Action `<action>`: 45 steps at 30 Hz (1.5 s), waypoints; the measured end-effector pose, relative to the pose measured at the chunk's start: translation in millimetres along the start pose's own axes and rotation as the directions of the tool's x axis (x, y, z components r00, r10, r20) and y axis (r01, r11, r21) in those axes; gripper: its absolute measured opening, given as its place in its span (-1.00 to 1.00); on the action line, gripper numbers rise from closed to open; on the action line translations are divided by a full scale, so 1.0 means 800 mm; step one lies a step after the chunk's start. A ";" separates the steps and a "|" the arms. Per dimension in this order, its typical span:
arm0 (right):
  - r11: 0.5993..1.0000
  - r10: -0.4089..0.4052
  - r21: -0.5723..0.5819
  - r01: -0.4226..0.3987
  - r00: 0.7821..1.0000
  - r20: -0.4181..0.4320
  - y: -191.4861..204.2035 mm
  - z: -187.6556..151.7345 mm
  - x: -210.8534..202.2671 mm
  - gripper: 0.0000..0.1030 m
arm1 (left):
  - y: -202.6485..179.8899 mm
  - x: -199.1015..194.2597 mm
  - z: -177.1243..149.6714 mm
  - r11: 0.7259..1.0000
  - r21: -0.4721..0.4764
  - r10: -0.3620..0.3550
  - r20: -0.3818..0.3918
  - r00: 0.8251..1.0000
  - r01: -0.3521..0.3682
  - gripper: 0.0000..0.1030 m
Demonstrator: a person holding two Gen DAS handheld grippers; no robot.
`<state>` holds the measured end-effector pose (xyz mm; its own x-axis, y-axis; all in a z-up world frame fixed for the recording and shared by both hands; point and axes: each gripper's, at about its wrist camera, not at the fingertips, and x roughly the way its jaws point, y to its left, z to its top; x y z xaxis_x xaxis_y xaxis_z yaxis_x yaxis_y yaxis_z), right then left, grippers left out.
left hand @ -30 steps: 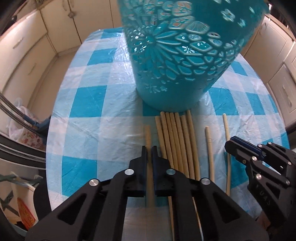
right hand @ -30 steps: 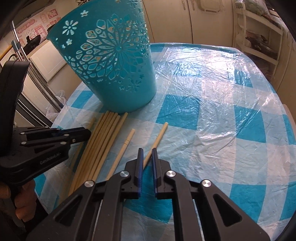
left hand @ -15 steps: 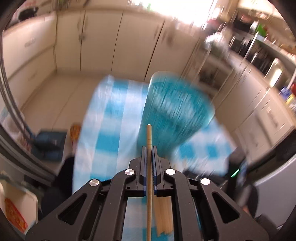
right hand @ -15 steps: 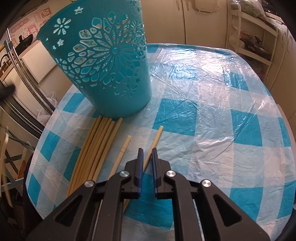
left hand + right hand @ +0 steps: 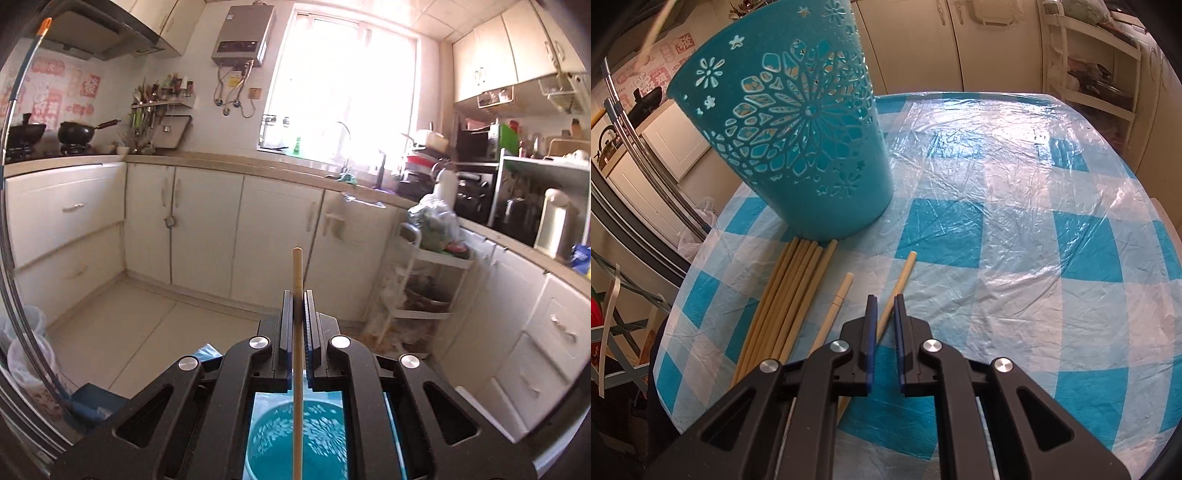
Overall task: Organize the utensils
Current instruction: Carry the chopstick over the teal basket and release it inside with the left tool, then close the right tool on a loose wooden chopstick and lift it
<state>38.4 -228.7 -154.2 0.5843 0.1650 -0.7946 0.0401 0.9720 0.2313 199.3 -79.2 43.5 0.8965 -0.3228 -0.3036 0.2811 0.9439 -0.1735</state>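
The left gripper [image 5: 297, 295] is clamping a single chopstick [image 5: 297, 273] between its closed jaws; the stick is running up past the fingertips and down behind them, and below it the open mouth of the teal basket [image 5: 273, 439] is showing between the gripper's arms. Ahead of this gripper the kitchen cabinets [image 5: 207, 229] and a bright window [image 5: 343, 81] are filling the view.

The right gripper [image 5: 882, 306] is hovering over the table [image 5: 1015, 229] with its jaws nearly together and nothing between them. To its left a bundle of chopsticks [image 5: 790, 291] is lying with the far ends at the basket's foot. Just left of the fingertips a lone pale chopstick [image 5: 836, 302] is lying apart from the bundle, and another chopstick [image 5: 901, 277] is passing under the fingertips, its far end pointing ahead and slightly right. The teal basket [image 5: 798, 140] is standing ahead and to the left of this gripper on the checked tablecloth [image 5: 945, 232].
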 end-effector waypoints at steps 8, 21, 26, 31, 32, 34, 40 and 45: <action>1.000 0.006 0.010 -0.006 1.000 -0.013 -0.006 -0.001 -0.006 -0.81 | -0.006 0.038 -0.041 0.997 0.052 0.054 -0.066 0.996 -0.051 -0.90; 0.999 -0.041 0.001 0.041 0.998 -0.049 0.008 0.004 -0.007 -0.78 | 0.022 0.032 -0.081 0.996 0.078 0.042 -0.170 0.984 -0.029 -0.67; 0.997 -0.073 -0.015 0.072 0.996 -0.055 0.013 0.005 -0.005 -0.78 | 0.034 0.005 -0.084 0.994 0.087 0.079 -0.162 0.984 -0.065 0.22; 0.993 -0.097 -0.077 0.092 0.994 -0.057 0.026 0.013 0.005 -0.78 | 0.060 -0.029 -0.088 0.996 0.033 0.086 -0.172 0.981 -0.081 0.43; 0.990 -0.095 -0.113 0.087 0.993 -0.067 0.032 0.015 0.007 -0.82 | 0.066 -0.035 -0.091 0.997 0.019 0.080 -0.179 0.981 -0.078 0.44; 0.984 -0.067 -0.171 0.049 0.993 -0.102 0.038 0.017 0.009 -0.88 | 0.076 -0.045 -0.095 0.997 0.007 0.073 -0.186 0.980 -0.073 0.44; 0.971 -0.114 -0.228 0.074 0.979 -0.169 0.047 0.024 0.011 -0.89 | 0.099 -0.065 -0.114 0.997 -0.006 0.072 -0.212 0.975 -0.075 0.48; 0.961 -0.144 -0.259 0.101 0.978 -0.152 0.058 0.022 0.010 -0.90 | 0.113 -0.069 -0.139 0.996 -0.029 0.071 -0.281 0.957 -0.082 0.49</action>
<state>58.8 -185.4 -139.8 0.4422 0.0464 -0.8957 -0.1120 0.9937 -0.0038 137.0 16.5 -59.6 0.7819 -0.2615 -0.5659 0.1962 0.9649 -0.1748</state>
